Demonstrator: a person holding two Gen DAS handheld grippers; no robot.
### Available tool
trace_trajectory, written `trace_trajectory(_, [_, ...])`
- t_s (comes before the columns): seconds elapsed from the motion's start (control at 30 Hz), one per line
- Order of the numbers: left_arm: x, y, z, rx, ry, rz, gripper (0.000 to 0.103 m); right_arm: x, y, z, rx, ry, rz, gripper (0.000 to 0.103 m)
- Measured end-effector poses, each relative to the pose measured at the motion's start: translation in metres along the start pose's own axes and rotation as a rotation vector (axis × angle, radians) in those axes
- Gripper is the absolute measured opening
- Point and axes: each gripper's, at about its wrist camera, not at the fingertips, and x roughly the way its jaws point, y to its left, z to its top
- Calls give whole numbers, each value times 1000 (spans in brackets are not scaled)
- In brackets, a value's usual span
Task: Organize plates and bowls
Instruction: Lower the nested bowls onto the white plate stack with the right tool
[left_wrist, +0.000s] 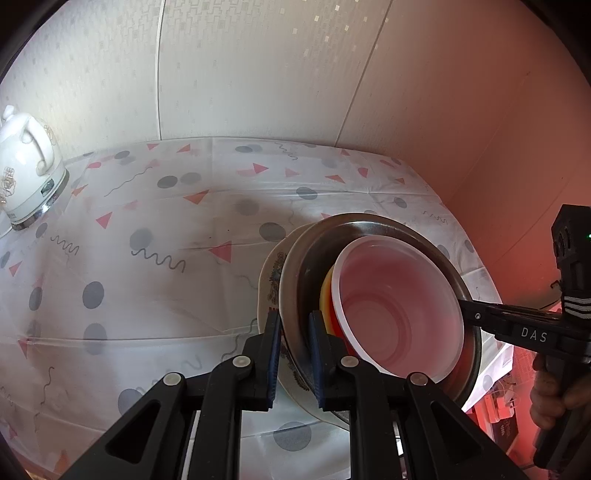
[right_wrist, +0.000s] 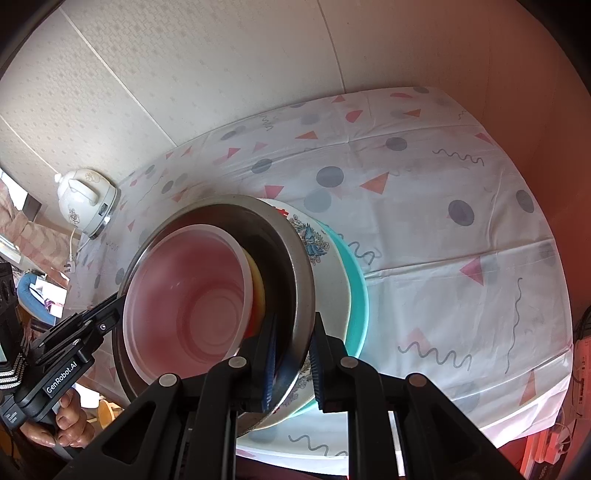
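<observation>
A nested stack is held tilted above the table by both grippers. A steel bowl (left_wrist: 376, 229) holds a translucent white plastic bowl (left_wrist: 399, 306) with red and yellow bowls under it. Behind the steel bowl is a white patterned plate (left_wrist: 271, 273), and in the right wrist view (right_wrist: 325, 258) a teal plate (right_wrist: 356, 280) lies behind that. My left gripper (left_wrist: 293, 354) is shut on the stack's rim, steel bowl and patterned plate between its pads. My right gripper (right_wrist: 291, 362) is shut on the opposite rim, and its fingers also show in the left wrist view (left_wrist: 480, 315).
The table carries a white cloth (left_wrist: 147, 221) with grey dots and pink triangles. A white electric kettle (left_wrist: 26, 173) stands at the table's far left corner by the wall, also in the right wrist view (right_wrist: 86, 201). Walls close the back and right sides.
</observation>
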Motion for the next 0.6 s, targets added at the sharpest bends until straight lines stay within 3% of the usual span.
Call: trace_trajectory(0.6, [10, -2, 2, -7, 6, 1, 15, 9, -5, 0, 20, 13, -20, 17])
